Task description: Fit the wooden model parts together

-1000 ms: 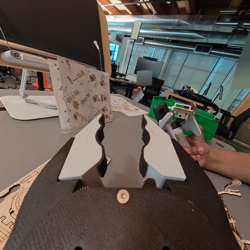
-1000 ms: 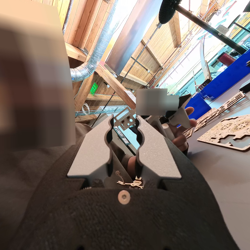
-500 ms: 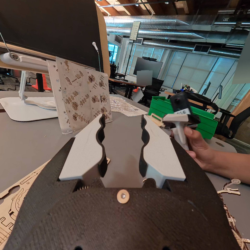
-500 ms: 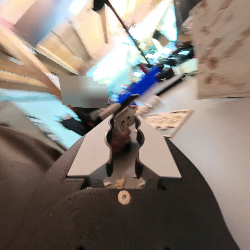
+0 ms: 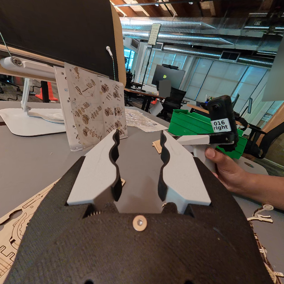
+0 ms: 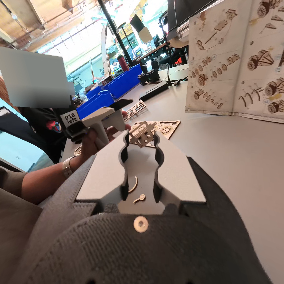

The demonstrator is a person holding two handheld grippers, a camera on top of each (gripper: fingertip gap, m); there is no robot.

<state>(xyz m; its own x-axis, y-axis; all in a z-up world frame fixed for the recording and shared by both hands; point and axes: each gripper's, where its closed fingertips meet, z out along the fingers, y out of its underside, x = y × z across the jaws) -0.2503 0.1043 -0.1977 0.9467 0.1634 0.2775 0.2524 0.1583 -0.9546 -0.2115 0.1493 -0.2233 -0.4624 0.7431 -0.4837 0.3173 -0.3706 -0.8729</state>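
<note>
My left gripper (image 5: 139,136) is open and empty, held low over the grey table (image 5: 38,161). My right gripper (image 6: 141,135) is shut on a small flat wooden part (image 6: 139,132) with square cut-outs, pinched at the fingertips. In the left wrist view the right gripper's fingers (image 5: 193,140) reach in from the right at about the height of my left fingertips, and an edge of the wooden part (image 5: 156,146) shows beside my right-hand finger. The left gripper also shows in the right wrist view (image 6: 107,118), to the left.
An open instruction booklet (image 5: 92,107) stands ahead. Laser-cut wooden sheets lie on the table (image 6: 167,129) (image 5: 23,215), with small loose pieces (image 6: 139,199). A green bin (image 5: 192,123), blue bins (image 6: 123,83) and a white stand base (image 5: 30,121) sit around.
My right gripper has swung down from pointing at the ceiling to level over the table, close to my left gripper, with the wooden part held throughout. My left gripper has hardly moved.
</note>
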